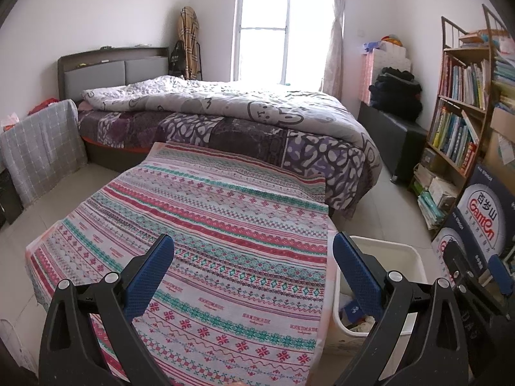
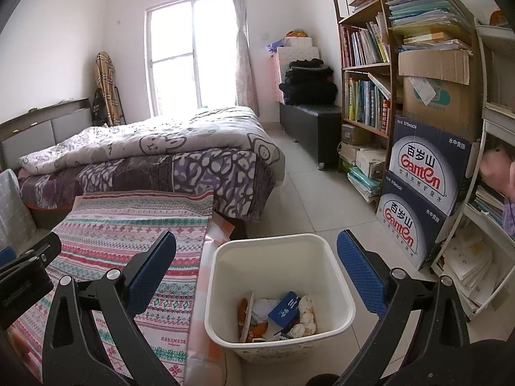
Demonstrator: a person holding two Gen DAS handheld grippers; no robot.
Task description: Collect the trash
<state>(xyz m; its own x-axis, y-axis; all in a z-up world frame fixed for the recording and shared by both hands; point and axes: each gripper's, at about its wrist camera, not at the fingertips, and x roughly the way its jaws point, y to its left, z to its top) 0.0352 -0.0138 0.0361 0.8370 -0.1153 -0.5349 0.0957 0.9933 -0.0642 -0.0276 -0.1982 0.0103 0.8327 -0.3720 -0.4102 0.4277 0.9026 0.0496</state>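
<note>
Trash (image 2: 280, 313) fills the bottom of a white plastic bin (image 2: 322, 257) on the tiled floor: a blue carton, crumpled white paper and orange scraps, seen from the right wrist camera at 6 o'clock. Over it hangs the right gripper (image 2: 256, 268), jaws spread wide and holding nothing, one blue pad (image 2: 151, 273) at 8 o'clock over a table's edge, the other at 4 o'clock past the bin's rim. At 9 o'clock in that view, part of the other tool's black body shows.

From the left wrist camera, the left gripper (image 1: 254, 273) is likewise spread and empty above a table draped in a striped pink, teal and red cloth (image 1: 209, 218), which shows no litter on its visible surface. The bin (image 1: 408, 257) sits just beside the table's edge at 4 o'clock, partly hidden behind the blue pad.

Beyond the table, at 12 o'clock, a bed (image 1: 225, 119) carries a rumpled gray cartoon-print quilt over a purple patterned sheet. At 3 o'clock, two navy bottled-water cartons (image 2: 425, 186) are stacked against a crowded bookshelf (image 2: 363, 74), books piled on the floor at its foot. Farther back, dark folded clothes rest on a black bench (image 2: 309, 119). A bright window (image 2: 190, 54) with a pale curtain closes the far wall.
</note>
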